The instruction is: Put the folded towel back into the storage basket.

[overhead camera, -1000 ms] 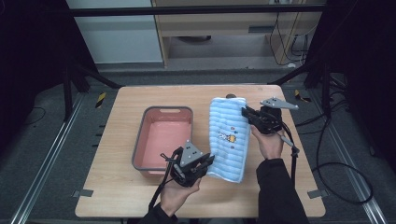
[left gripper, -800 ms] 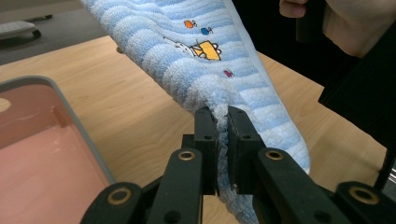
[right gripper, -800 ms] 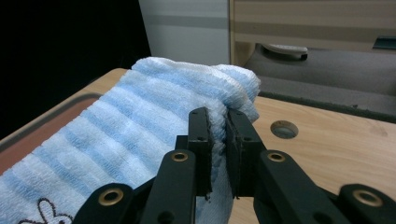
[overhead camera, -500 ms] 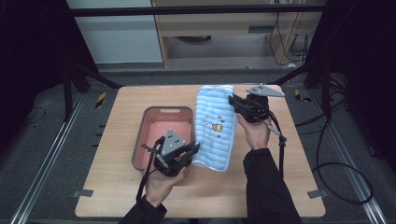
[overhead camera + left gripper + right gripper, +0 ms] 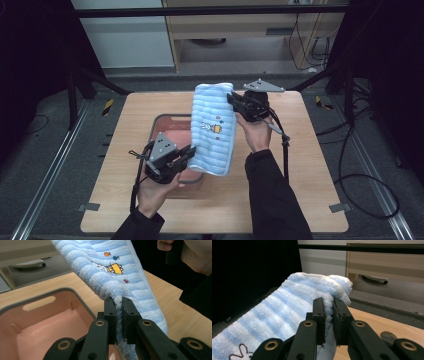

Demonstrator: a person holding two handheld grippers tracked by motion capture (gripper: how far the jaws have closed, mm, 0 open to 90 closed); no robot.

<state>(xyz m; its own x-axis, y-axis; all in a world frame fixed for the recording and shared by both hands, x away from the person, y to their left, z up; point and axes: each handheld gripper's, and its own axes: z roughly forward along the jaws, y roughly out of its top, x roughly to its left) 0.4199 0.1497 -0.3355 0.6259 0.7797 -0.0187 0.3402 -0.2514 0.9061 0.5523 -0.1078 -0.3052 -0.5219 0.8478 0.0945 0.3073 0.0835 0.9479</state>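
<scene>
Two grippers, one towel: I have the blue striped towel [image 5: 215, 129] pinched at both ends and lifted off the desk [image 5: 310, 165], stretched between my hands. My left gripper [image 5: 187, 152] has its fingers [image 5: 110, 312] clenched on the near edge, with a tuft of terry bunched between them. My right gripper [image 5: 234, 100] has its fingers [image 5: 319, 315] clamped on the far edge, where the cloth humps up over the tips.

The towel hangs on a slant, its far end higher than its near end, with the little cartoon print facing up. It sits above the right rim of the pink tub [image 5: 165, 131], partly over the tub and partly over bare desk. The tub looks empty apart from a wet sheen on its floor.

As I judge it, I am mid-carry, bringing the towel across toward the tub. The next move calls for both hands to travel together so the cloth stays taut and does not sag onto the rim. Once it is centred over the opening I should lower it, and let go only when most of it rests inside.
</scene>
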